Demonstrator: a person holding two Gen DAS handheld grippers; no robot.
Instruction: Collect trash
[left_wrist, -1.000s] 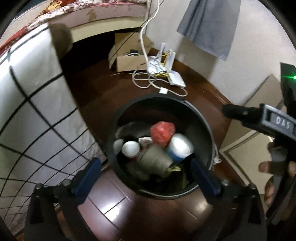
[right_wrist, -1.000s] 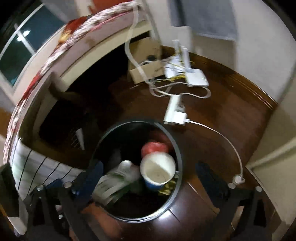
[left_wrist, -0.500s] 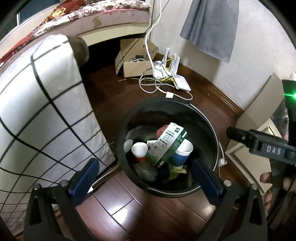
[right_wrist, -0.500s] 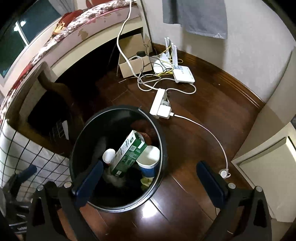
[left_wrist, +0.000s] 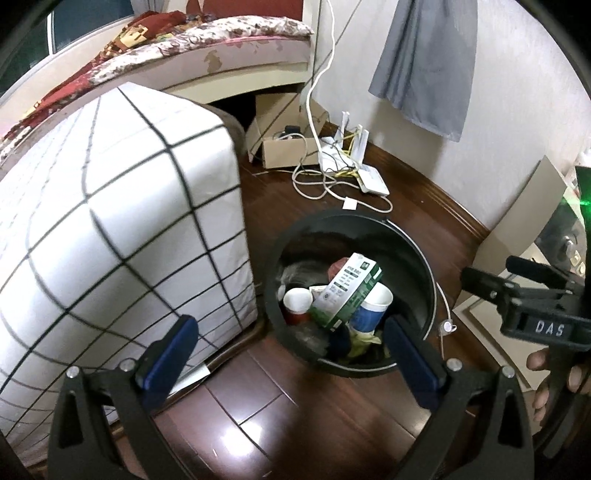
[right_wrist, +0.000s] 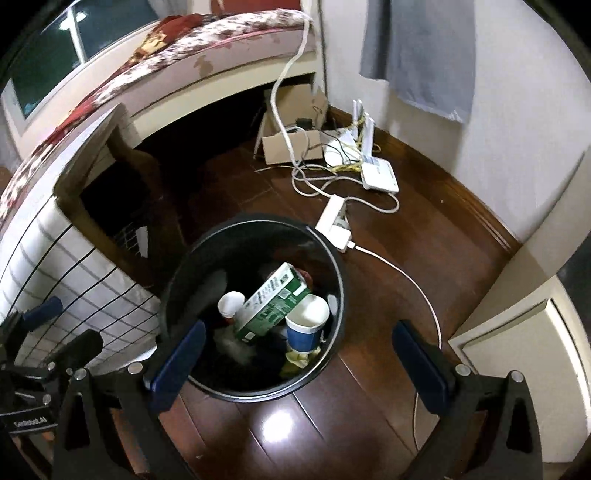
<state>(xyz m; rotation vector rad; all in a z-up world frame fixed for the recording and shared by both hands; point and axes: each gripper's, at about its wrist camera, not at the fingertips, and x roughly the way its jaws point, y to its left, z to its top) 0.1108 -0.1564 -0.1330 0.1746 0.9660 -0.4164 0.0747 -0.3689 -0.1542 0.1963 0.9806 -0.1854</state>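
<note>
A black round trash bin (left_wrist: 410, 243) (right_wrist: 177, 288) stands on the dark wood floor. Inside it lie a green and white carton (left_wrist: 345, 295) (right_wrist: 271, 302), a blue paper cup (left_wrist: 373, 306) (right_wrist: 306, 323), a small white and red cup (left_wrist: 297, 302) (right_wrist: 231, 304) and other scraps. My left gripper (left_wrist: 291, 354) hangs open above the bin's near rim, holding nothing. My right gripper (right_wrist: 299, 365) is open too, above and in front of the bin, empty. The right gripper's body, with a hand on it, shows at the right edge of the left wrist view.
A white checked cover (left_wrist: 110, 229) drapes a seat left of the bin. Behind the bin lie a power strip (right_wrist: 334, 221), cables, a router (right_wrist: 378, 175) and a cardboard box (left_wrist: 284, 146) under a bed. A grey cloth (left_wrist: 424, 62) hangs on the wall. A cabinet (right_wrist: 517, 354) stands at right.
Both grippers have risen and pulled back from the bin. The carton, blurred in motion a second ago, now rests on the trash. The bin looks smaller in both views.
</note>
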